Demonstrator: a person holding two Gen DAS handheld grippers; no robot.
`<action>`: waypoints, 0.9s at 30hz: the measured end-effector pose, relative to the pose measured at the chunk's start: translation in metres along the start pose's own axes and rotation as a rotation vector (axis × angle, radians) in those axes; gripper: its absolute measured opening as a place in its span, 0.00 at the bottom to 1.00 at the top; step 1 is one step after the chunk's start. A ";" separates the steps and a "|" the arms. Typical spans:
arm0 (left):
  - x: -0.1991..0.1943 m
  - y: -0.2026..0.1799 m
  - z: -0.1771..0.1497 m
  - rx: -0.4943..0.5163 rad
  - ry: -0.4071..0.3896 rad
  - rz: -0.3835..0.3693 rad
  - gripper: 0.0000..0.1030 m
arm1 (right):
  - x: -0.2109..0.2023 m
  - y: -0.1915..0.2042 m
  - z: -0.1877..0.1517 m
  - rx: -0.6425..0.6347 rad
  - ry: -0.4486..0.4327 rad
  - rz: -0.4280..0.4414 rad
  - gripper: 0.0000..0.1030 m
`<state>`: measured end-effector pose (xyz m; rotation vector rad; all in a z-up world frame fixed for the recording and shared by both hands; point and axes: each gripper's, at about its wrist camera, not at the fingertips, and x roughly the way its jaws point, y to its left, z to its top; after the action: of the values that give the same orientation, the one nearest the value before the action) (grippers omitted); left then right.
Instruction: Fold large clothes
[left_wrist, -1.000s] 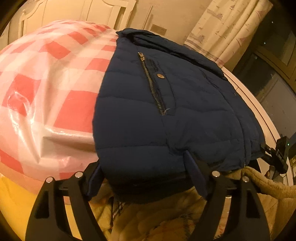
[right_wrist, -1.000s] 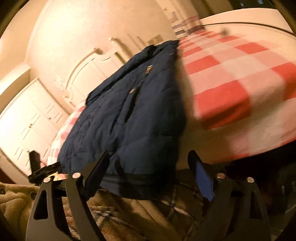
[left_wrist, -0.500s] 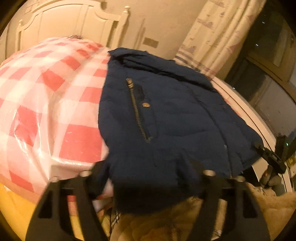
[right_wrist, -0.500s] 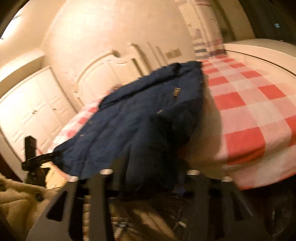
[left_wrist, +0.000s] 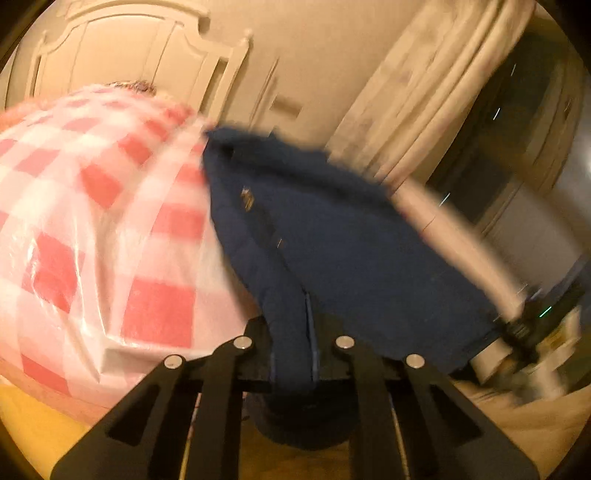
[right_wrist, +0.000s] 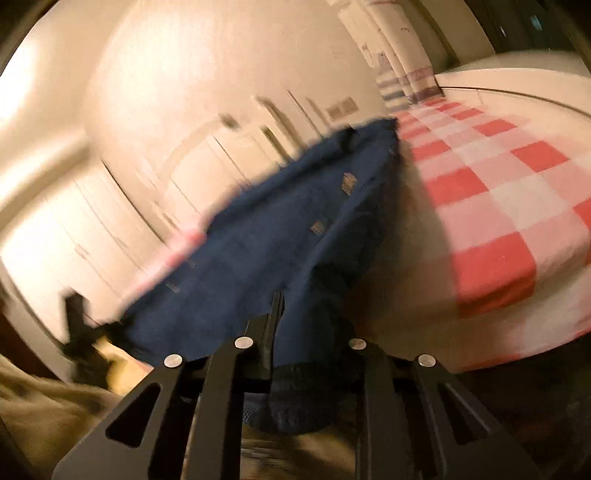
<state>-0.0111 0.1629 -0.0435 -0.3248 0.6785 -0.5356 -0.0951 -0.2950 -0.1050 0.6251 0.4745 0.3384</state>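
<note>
A navy quilted jacket lies on a bed covered in red-and-white check cloth. My left gripper is shut on the jacket's near hem, and the fabric bunches between its fingers. My right gripper is shut on the hem at the jacket's other near corner. The hem is lifted off the bed edge. Both views are motion-blurred. The right gripper shows blurred at the right edge of the left wrist view, and the left one at the left of the right wrist view.
A white headboard stands behind the bed, with a curtain and dark window to the right. White wardrobe doors line the wall. A beige fleece sleeve and plaid clothing sit below the grippers.
Both grippers closed on the jacket's near hem, which was between open fingers a second ago. The hem has risen and both cameras have tilted upward.
</note>
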 end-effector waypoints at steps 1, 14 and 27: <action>-0.015 -0.004 0.006 -0.009 -0.035 -0.037 0.11 | -0.012 0.008 0.006 0.002 -0.036 0.053 0.18; -0.094 -0.026 0.088 -0.071 -0.194 -0.192 0.16 | -0.046 0.118 0.107 -0.263 -0.164 0.111 0.18; 0.172 0.118 0.160 -0.483 0.248 0.097 0.25 | 0.200 -0.062 0.158 0.307 0.264 -0.164 0.25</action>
<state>0.2498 0.1798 -0.0652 -0.6810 1.0602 -0.3159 0.1648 -0.3297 -0.0957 0.8380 0.8367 0.1929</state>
